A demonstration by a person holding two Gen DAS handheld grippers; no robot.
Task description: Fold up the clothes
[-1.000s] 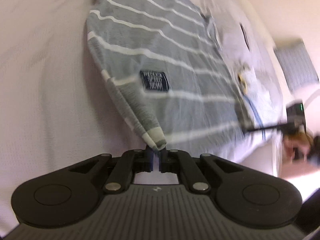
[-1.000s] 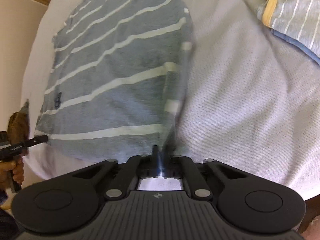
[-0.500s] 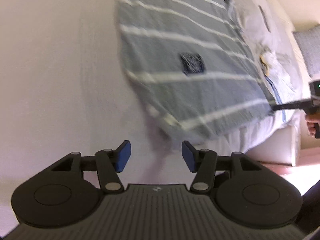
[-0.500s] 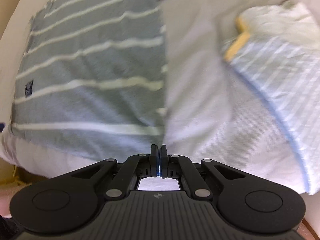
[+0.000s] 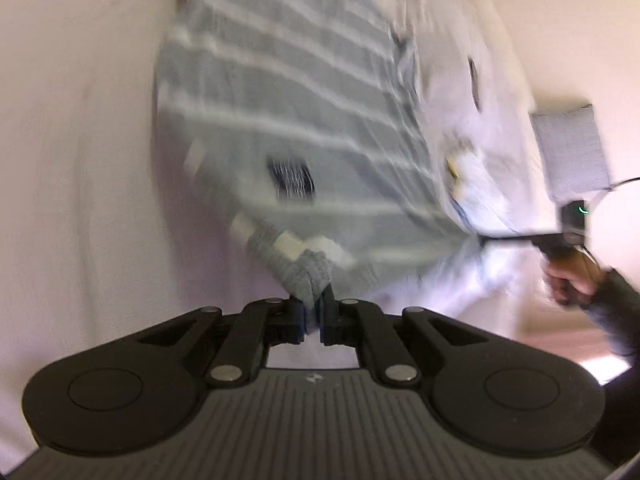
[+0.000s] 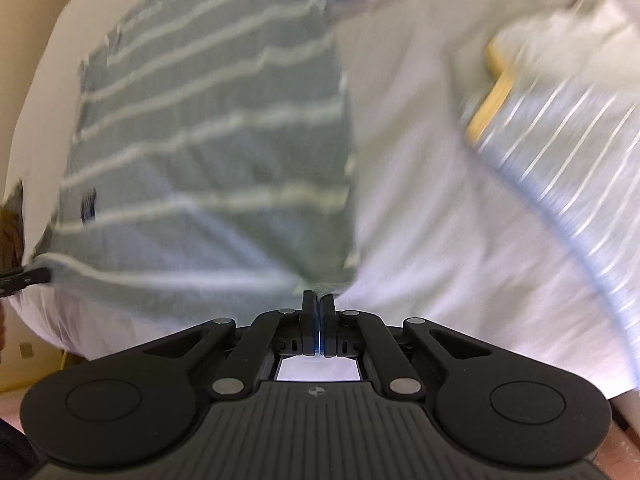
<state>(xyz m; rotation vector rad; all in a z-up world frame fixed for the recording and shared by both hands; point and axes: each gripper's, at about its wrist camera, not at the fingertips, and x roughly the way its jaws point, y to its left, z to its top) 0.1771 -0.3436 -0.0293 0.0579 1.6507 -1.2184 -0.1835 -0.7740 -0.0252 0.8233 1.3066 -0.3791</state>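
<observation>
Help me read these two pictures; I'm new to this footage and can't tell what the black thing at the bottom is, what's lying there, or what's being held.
The black shape is a hand-held gripper with two fingers. A person holds one in each hand, and each carries a wide-angle camera looking forward along its fingers, so one picture is taken from each hand.

From the left one, the left gripper has pinched a bunched corner of a grey striped shirt spread on a white bed. From the right one, the right gripper is shut on the shirt's other bottom corner. To the right lies another striped garment with a yellow trim. Both pictures are blurred by motion.
</observation>
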